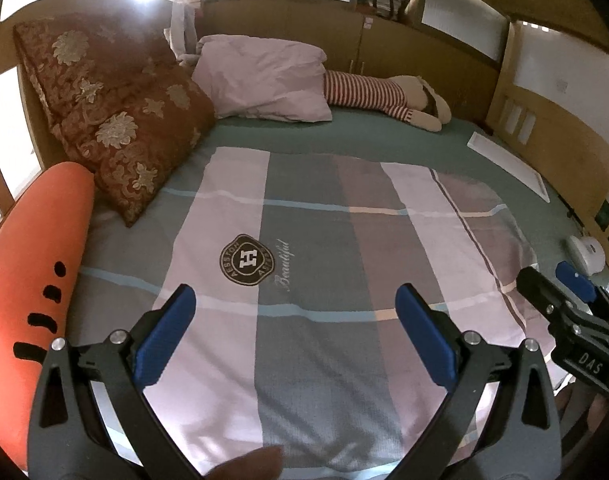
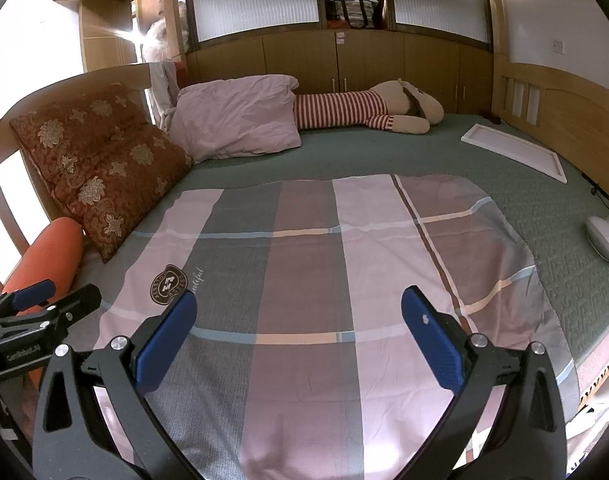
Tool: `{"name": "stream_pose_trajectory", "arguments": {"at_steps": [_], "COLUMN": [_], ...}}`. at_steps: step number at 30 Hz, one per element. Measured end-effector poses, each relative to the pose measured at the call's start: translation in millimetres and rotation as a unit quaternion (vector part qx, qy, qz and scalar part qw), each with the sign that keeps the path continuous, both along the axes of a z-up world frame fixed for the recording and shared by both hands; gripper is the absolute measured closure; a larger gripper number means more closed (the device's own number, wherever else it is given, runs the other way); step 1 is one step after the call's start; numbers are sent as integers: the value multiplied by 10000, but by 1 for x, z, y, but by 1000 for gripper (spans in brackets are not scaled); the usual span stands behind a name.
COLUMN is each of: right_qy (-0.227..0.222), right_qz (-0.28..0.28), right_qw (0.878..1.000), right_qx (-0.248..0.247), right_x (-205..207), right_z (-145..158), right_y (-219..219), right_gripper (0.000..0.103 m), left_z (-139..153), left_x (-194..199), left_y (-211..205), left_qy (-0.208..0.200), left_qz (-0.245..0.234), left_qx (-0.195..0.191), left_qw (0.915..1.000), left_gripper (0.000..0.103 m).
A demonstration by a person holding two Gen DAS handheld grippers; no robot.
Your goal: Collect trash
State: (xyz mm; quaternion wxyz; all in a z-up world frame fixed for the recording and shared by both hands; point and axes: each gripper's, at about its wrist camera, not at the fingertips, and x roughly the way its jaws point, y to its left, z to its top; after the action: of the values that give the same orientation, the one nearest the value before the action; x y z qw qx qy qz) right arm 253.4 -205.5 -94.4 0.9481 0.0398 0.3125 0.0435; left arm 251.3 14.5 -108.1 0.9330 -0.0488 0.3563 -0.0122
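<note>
Both claws gape; white object [image 2: 608,238], cut off, possibly a device.

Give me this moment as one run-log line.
left gripper: open, empty | right gripper: open, empty | both over plaid quilt | trash: none visible

Checked blanket [image 2: 304,280] centre flat, open; brocade cushion [image 2: 100,168] crowds left (white frame [image 2: 516,152] far right).

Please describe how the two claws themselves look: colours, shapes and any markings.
Both the left claw and the right claw have black angular frames with triangular cut-outs and silver bolts. Each carries two flat blue textured pads. White lettering marks their bodies, only partly readable. No cables or sleeves are visible.
</note>
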Motion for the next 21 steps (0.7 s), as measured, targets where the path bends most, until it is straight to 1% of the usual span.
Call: {"name": "stream_pose_trajectory", "arguments": {"at_steps": [3,6,9,16,21], "right_qy": [-2,9,2,30,110], "right_qz": [-4,-5,3,-24,-145], "right_qw": [10000,10000,10000,10000,9998], "right_qx": [3,8,2,-9,-86], "right_x": [0,0,0,1,7], "right_z": [0,0,0,1,-2], "right_y": [0,0,-1,-2,-16], "right_gripper": [3,3,3,3,3], "left_z": [1,-1,-2,-2,-2], "left_x": [0,-1,0,-3,-1], "left_y": [0,-6,-10,-11,-10], "left_qy": [-10,18,57,-4,29], "left_qz": [-22,20,-13,-22,-20], "left_qx": [53,303,413,579,583], "left_qw": [10000,9995,9991,9983,9983], "left_gripper": [3,3,3,3,3]}}
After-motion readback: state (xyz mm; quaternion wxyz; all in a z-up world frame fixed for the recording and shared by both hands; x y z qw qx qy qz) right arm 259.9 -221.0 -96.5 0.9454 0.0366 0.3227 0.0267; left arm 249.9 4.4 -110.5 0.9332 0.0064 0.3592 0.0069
